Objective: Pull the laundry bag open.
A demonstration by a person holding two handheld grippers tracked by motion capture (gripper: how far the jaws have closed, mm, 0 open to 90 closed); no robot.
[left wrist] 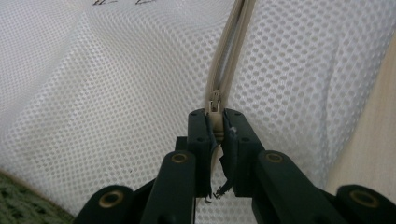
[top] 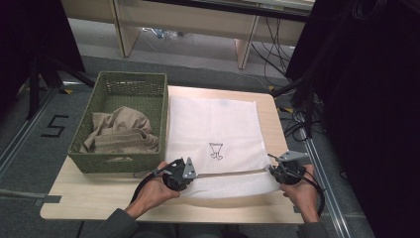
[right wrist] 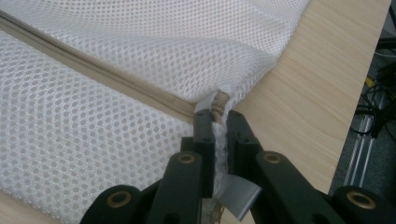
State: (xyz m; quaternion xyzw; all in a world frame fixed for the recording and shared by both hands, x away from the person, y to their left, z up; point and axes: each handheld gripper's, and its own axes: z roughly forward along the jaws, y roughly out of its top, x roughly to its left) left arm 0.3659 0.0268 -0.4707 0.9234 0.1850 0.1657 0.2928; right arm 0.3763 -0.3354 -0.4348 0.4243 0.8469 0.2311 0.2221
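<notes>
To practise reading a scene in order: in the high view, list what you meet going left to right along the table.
Green woven basket → left gripper → white mesh bag → right gripper.

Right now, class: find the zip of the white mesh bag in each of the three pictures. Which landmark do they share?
High view: the zip runs level along the bag's near edge, between both grippers.
Left gripper view: it rises from the jaws to top centre.
Right gripper view: it slants from upper left down to the jaws.
Shared landmark: the white mesh bag.
</notes>
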